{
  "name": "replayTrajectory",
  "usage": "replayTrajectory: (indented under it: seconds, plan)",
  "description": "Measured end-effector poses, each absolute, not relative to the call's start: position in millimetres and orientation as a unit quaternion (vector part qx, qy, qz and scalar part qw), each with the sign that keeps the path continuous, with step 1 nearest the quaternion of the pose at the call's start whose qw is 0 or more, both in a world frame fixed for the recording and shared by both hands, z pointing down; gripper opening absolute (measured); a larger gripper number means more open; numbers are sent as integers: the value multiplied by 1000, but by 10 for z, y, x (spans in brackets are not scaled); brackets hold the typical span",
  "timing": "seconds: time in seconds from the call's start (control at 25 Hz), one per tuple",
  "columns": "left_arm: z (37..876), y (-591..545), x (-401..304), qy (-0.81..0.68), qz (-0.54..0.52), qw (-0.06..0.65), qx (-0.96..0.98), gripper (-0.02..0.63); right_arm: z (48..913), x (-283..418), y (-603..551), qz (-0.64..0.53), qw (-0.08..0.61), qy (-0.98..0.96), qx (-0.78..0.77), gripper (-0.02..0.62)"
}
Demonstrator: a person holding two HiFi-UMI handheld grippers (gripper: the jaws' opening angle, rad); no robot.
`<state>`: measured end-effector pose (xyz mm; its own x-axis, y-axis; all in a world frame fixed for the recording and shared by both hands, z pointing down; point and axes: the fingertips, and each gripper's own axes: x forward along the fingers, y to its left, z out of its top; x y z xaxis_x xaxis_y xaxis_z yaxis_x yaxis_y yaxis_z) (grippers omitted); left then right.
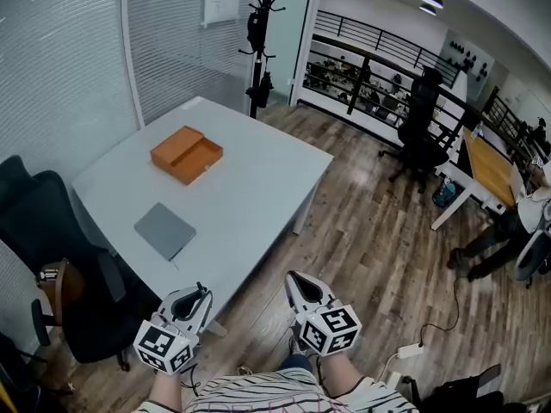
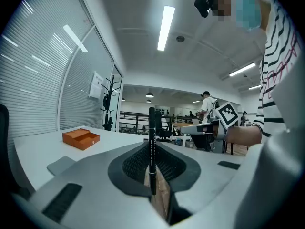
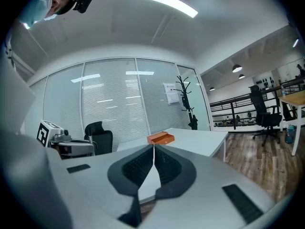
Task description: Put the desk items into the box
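Pen [image 2: 151, 149], slim, black and smooth, stands clamped in the ribbed jaws of the left gripper [image 1: 201, 292], its long axis toward 12 o'clock. Right gripper [image 1: 295, 278] has its jaws pressed together, empty. An orange rectangular box [image 1: 186, 154] lies open on the pale table [image 1: 258, 188], with a flat grey notebook [image 1: 164, 230] at its 6 o'clock

- The pen [image 2: 152, 149] in the left gripper [image 1: 198, 292] is too small to tell in the head view.
- Left of it, a black chair [image 1: 43, 222] is cut off.
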<state>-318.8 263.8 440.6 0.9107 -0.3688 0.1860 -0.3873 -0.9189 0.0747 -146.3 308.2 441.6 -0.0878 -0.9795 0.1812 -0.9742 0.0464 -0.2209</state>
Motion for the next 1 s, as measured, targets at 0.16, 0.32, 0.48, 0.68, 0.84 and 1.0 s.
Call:
replayTrajectory:
  seconds: [0.16, 0.32, 0.48, 0.68, 0.84, 1.0]
  plan:
    - [4434, 2519, -2998, -207, 87, 56, 973, 52, 4451, -1240, 2954, -146, 11, 728, -669, 28]
    - [4423, 2360, -2704, -223, 88, 56, 969, 52, 4452, -943, 2775, -149, 10, 739, -657, 28]
    - [4387, 2155, -2332, -242, 86, 54, 965, 52, 4476, -589, 2554, -152, 6, 752, -641, 28]
    - [4343, 2035, -1863, -276, 82, 52, 956, 52, 4500, -127, 2365, -154, -1, 775, -612, 28]
    - [4339, 1969, -1519, -304, 77, 53, 948, 52, 4500, 223, 2229, -152, -8, 794, -589, 28]
    - [4337, 1923, -1284, -329, 77, 53, 940, 52, 4502, 459, 2119, -150, -13, 811, -566, 28]
